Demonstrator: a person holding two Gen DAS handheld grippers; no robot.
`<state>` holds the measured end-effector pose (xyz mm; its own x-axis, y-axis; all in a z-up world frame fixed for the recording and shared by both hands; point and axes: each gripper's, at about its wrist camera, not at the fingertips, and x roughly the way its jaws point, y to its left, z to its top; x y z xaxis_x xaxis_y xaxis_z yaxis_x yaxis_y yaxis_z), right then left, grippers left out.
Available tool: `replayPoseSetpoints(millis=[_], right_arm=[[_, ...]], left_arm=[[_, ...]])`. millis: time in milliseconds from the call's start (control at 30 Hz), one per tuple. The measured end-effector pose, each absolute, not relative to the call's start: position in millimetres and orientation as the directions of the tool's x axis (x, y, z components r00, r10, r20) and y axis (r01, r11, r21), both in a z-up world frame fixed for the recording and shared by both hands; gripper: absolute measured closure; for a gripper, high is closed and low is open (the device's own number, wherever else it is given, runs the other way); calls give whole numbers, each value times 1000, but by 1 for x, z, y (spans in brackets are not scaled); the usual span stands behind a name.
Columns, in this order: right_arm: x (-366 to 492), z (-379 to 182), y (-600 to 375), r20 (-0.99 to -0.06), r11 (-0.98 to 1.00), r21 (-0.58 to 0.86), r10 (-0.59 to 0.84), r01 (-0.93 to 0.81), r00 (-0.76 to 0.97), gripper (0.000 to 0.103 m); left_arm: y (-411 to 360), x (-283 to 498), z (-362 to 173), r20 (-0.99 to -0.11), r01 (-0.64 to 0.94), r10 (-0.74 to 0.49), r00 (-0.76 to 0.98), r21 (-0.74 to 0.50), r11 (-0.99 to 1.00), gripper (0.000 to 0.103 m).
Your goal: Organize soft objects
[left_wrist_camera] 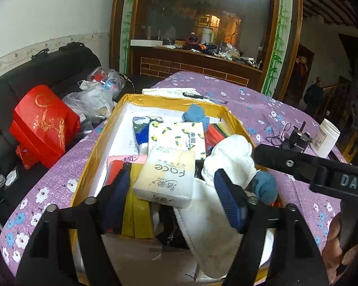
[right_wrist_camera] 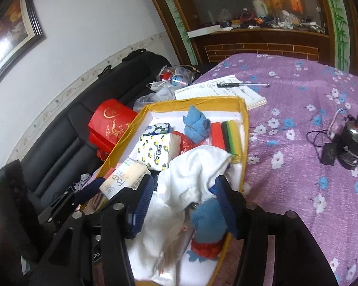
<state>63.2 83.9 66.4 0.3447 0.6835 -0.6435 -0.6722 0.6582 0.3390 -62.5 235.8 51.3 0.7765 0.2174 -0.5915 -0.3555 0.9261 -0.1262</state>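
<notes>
A yellow-rimmed box [left_wrist_camera: 100, 140] on the purple table holds soft things: a cream "face" tissue pack [left_wrist_camera: 165, 175], a lemon-print tissue pack [left_wrist_camera: 176, 135], a white towel [left_wrist_camera: 229, 159], a blue cloth [left_wrist_camera: 194, 114] at the far end, and another blue cloth [left_wrist_camera: 265, 187] at the near right. My left gripper [left_wrist_camera: 173, 200] is open over the box, its pads either side of the cream pack. My right gripper [right_wrist_camera: 182, 202] is open over the white towel [right_wrist_camera: 193, 174] and the near blue cloth [right_wrist_camera: 208, 221]. The box [right_wrist_camera: 243, 128] also shows there.
A notepad with a pen [right_wrist_camera: 241, 85] lies beyond the box. A black motor with cable [right_wrist_camera: 352, 143] and a white jar [left_wrist_camera: 327, 137] stand to the right. A red gift bag [left_wrist_camera: 43, 124] and plastic bags [left_wrist_camera: 95, 95] sit on the black sofa, left.
</notes>
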Motion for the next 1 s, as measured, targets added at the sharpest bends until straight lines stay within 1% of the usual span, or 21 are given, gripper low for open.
replayPoseSetpoints(millis=[33,100,267,333,367,433,700,900,1000], right_arm=[[62,68,80,-637,661,337,685,-671,353,41],[59,71,73,-627,662,338,688,-669,365,37],[52,73,59,-626,672,314,678,-670,386,36],[50,73,53,-623,678,308,674,-667,397,28],[49,74,48,-619,681,308,674,-665,404,26],[47,75,42,-615,689,302,669,-658,418,22],[35,82,13,-601,717,271,648,-642,469,11],[18,80,-4,-586,738,199,617,-645,525,3],[16,75,-9,-585,749,176,601,-638,545,2]], left_arm=[[234,-63,53,-587,-355,221,779,-123,927,29],[231,-63,55,-583,-355,226,780,-115,928,29],[224,-64,55,-581,-355,233,780,-105,929,28],[221,-65,55,-578,-359,241,780,-96,929,24],[219,-65,56,-573,-361,248,781,-92,928,21],[216,-67,57,-564,-366,258,784,-86,927,21],[208,-71,62,-535,-390,299,790,-63,919,19],[205,-77,61,-509,-428,345,789,-50,903,19],[207,-79,60,-512,-438,353,783,-52,897,19]])
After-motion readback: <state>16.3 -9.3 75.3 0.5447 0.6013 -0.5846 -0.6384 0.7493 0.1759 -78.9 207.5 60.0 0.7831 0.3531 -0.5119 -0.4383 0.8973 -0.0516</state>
